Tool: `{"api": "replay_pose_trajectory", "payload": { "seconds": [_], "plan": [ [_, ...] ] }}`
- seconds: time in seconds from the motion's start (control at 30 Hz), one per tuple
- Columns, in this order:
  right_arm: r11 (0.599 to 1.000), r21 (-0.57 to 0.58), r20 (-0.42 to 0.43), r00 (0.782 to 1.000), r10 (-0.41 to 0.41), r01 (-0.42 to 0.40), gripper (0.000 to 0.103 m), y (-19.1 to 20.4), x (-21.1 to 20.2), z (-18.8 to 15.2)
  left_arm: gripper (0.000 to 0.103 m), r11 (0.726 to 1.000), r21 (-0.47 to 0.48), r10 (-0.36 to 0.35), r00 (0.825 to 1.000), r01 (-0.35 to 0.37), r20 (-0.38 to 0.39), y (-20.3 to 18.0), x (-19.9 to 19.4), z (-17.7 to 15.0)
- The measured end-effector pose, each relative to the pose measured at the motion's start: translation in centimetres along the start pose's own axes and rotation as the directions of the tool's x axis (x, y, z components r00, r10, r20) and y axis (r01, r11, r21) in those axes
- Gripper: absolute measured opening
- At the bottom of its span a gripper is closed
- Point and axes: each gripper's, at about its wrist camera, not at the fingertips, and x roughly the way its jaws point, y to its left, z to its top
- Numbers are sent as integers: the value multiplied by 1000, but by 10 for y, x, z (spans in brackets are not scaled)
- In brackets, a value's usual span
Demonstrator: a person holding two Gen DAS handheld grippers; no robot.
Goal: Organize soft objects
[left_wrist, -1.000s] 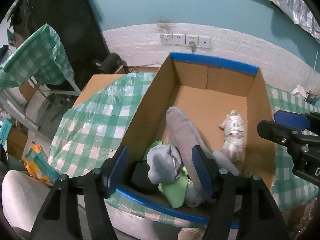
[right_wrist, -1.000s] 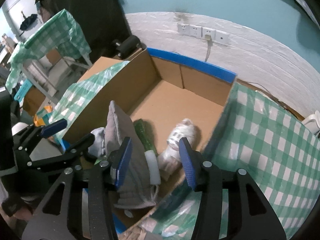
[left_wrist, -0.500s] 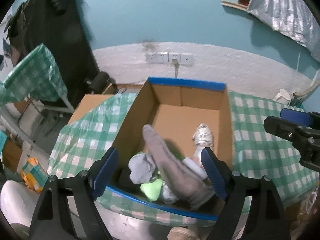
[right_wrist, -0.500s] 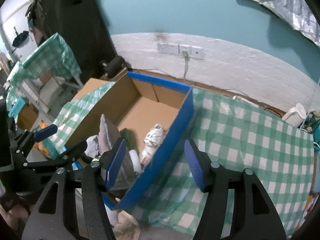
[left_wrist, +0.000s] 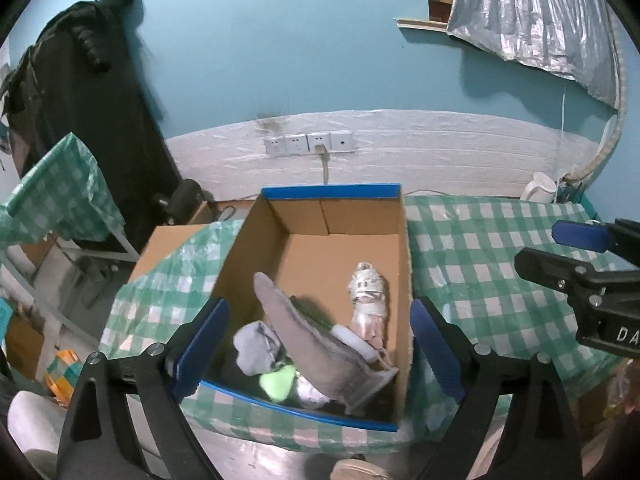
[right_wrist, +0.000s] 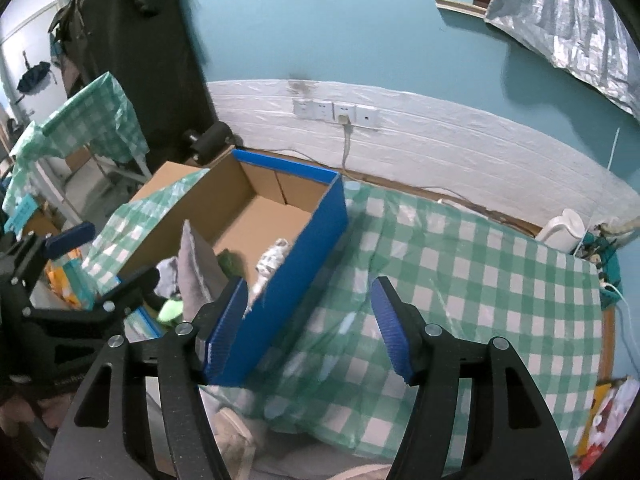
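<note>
A cardboard box with blue rim (left_wrist: pixel 332 191) (right_wrist: pixel 320 220) stands on the green checked table. Inside lie a grey slipper (left_wrist: pixel 308 340) (right_wrist: pixel 192 264), a grey sock (left_wrist: pixel 252 346), a bright green soft piece (left_wrist: pixel 276 384), a white patterned sock (left_wrist: pixel 370 288) (right_wrist: pixel 272 260) and a dark green item (left_wrist: pixel 312 312). My left gripper (left_wrist: pixel 318 348) is open and empty, pulled back above the box's near end. My right gripper (right_wrist: pixel 310 326) is open and empty, over the tablecloth beside the box's right wall. It also shows at the right in the left wrist view (left_wrist: pixel 576 256).
The green checked tablecloth (right_wrist: pixel 460 272) spreads right of the box. A white kettle (right_wrist: pixel 564 228) stands at the far right by the wall. Wall sockets (left_wrist: pixel 308 144) with a plugged cable are behind. A black coat (left_wrist: pixel 80 80) hangs at left.
Both grippers have drawn back and up from the box, so it looks smaller. The left gripper's jaws stand wider than a second ago. The soft items lie still in the box.
</note>
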Motion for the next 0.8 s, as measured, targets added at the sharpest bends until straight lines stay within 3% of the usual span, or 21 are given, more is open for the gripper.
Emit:
{"api": "replay_pose_trajectory", "payload": {
  "seconds": [0.2, 0.53, 0.8],
  "plan": [
    [999, -12, 16, 999, -47, 47, 64, -9, 0, -7, 93, 1000, 8, -6, 1000, 6, -24, -10, 2, -1],
    [999, 1, 9, 999, -35, 35, 64, -15, 1, -11, 93, 1000, -15, -6, 998, 5, -61, -13, 7, -3],
    [999, 0, 10, 999, -35, 35, 64, -15, 0, -12, 93, 1000, -12, 8, 999, -9, -48, -15, 3, -4]
  ]
}}
